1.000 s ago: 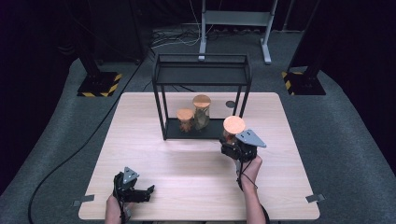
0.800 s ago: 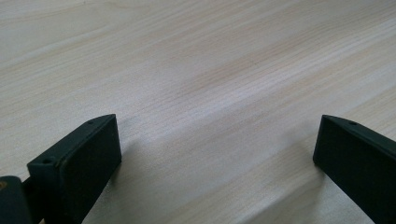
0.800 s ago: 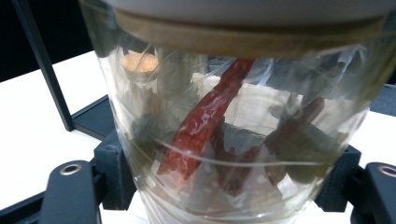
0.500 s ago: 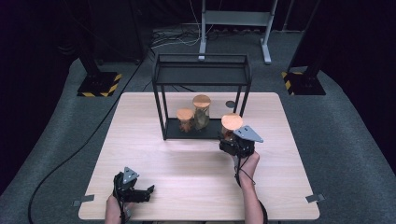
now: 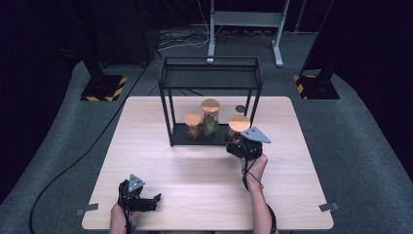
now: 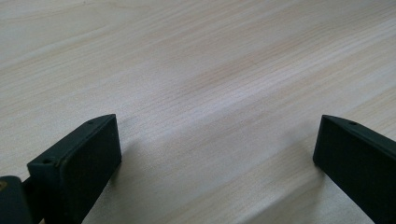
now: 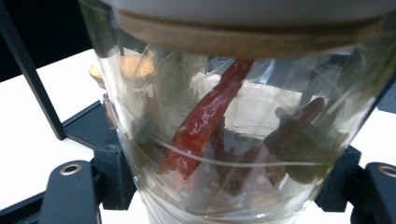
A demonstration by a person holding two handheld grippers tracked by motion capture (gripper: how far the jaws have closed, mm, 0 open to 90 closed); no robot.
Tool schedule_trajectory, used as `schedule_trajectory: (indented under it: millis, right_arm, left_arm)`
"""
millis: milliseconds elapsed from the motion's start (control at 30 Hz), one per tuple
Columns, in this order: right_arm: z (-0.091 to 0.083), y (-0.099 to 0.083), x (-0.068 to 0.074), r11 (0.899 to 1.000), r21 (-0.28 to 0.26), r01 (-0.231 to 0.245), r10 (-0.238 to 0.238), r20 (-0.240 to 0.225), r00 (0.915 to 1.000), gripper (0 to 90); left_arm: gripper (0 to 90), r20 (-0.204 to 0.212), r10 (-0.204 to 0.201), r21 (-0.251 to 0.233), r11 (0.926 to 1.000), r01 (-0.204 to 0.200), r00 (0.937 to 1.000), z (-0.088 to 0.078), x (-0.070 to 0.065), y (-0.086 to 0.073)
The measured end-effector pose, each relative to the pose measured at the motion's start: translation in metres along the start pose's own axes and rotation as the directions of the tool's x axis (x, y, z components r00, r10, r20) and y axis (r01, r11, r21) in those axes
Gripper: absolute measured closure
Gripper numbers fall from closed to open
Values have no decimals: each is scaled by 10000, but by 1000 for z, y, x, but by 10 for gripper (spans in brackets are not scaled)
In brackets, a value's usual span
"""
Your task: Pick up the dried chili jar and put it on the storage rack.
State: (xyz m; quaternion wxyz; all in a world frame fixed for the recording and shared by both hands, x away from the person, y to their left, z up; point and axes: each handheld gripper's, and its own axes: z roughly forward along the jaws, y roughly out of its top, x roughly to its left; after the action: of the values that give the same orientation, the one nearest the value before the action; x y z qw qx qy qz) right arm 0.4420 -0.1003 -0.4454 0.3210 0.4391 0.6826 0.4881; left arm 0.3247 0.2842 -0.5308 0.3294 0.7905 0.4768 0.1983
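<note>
A glass jar [image 5: 239,124] with a wooden lid holds dried red chillies [image 7: 205,121]. My right gripper [image 5: 239,145] is shut on its lower body, one black jaw at each side [image 7: 70,189]. The jar sits at the right front corner of a black metal rack [image 5: 209,73]. Two more wooden-lidded jars, a short one [image 5: 193,124] and a taller one [image 5: 210,116], stand on the rack's lower shelf. My left gripper [image 5: 155,201] rests low near the table's front left, jaws wide apart over bare wood [image 6: 215,93], nothing between them.
A small dark disc [image 5: 239,108] lies on the light wooden table [image 5: 146,146] behind the rack's right leg. The rack's thin right front post [image 5: 255,105] stands close to the held jar. Dark floor, black stands and cables surround the table.
My right gripper has carried the jar slightly farther from me and a little left, closer to the rack's right end. The left gripper has stayed put.
</note>
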Motion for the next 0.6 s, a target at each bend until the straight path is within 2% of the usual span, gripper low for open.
schedule_trajectory:
  millis: [600]
  right_arm:
    - [24,3,1,9995,324,0,-1,40,10000,244]
  left_arm:
    - [2,-2,11,8,10000,-11,10000,0,0,0]
